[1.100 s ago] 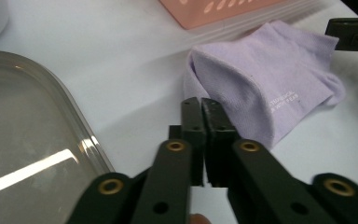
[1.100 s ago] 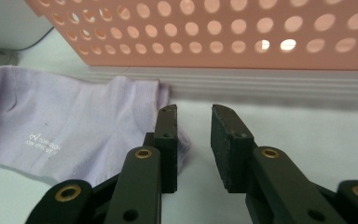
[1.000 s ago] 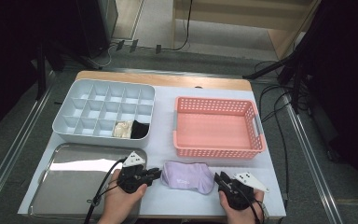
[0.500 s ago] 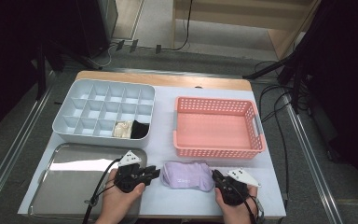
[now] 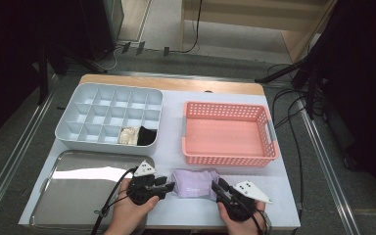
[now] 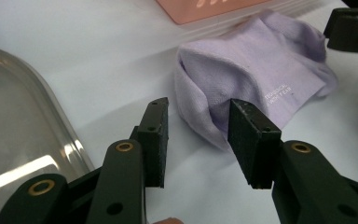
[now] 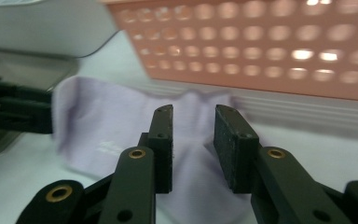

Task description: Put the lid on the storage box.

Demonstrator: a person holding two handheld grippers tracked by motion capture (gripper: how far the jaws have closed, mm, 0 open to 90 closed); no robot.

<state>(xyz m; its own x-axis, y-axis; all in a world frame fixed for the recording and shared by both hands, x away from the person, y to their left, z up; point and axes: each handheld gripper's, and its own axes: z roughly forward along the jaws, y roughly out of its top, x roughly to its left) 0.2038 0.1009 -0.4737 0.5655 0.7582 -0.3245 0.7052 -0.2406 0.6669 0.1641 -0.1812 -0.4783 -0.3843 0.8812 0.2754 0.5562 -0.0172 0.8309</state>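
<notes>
While the folded lilac sock (image 5: pixel 194 183) lies flat on the white tabletop (image 5: pixel 172 132), just in front of the pink mesh basket (image 5: pixel 227 133) and to the right of the steel tray (image 5: pixel 81 188), a gripper stands at each of its ends. The left gripper (image 6: pixel 197 123) has just been opening; its jaws stand partly apart, one pad (image 6: pixel 247 135) touching the folded edge of the sock, the other on bare table, so nothing is clamped. The right gripper (image 7: pixel 193 140) has likewise just been opening; its jaws stand a little apart above the sock's other end, with cloth visible in the gap, though the blurred view does not settle whether the pads touch it. By its look, the sock is light, soft and limp: it should sag and unfold if lifted from one point, and thin knit may slip from a shallow pinch. A sound hold takes both layers at the thick folded edge, one gripper per end. Rolled socks (image 5: pixel 137 135) already fill two compartments of the grey divided box (image 5: pixel 108 117).
</notes>
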